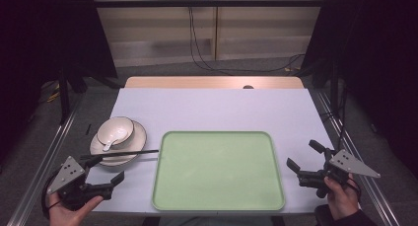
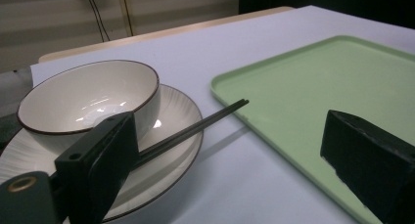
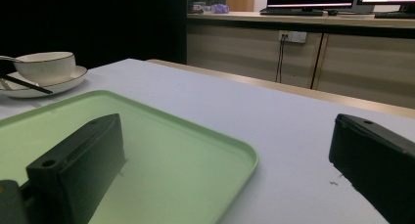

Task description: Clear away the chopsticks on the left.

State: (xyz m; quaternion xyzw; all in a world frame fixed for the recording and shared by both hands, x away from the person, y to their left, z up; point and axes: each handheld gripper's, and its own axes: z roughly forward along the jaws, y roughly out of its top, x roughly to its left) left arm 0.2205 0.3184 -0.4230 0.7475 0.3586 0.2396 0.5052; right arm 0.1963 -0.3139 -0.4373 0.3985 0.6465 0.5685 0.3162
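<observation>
Reaching toward chopsticks (image 1: 123, 153) at lower left of frame, left gripper (image 1: 105, 173) hovers, fingers apart, nothing between them. Chopsticks rest across plate (image 1: 140, 133) beside bowl (image 1: 115, 131) with spoon (image 1: 109, 144), tips pointing at green tray (image 1: 218, 171) mid-frame on counter (image 1: 212, 110). Right gripper (image 1: 304, 163) waits at lower right, fingers apart, empty. Step judged: approach before pickup. Next move calls for lining fingers across chopsticks, then closing.

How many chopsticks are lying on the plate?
2: the chopsticks lie side by side as a pair across the near edge of the plate, beside the bowl, their tips poking out toward the green tray.
</observation>
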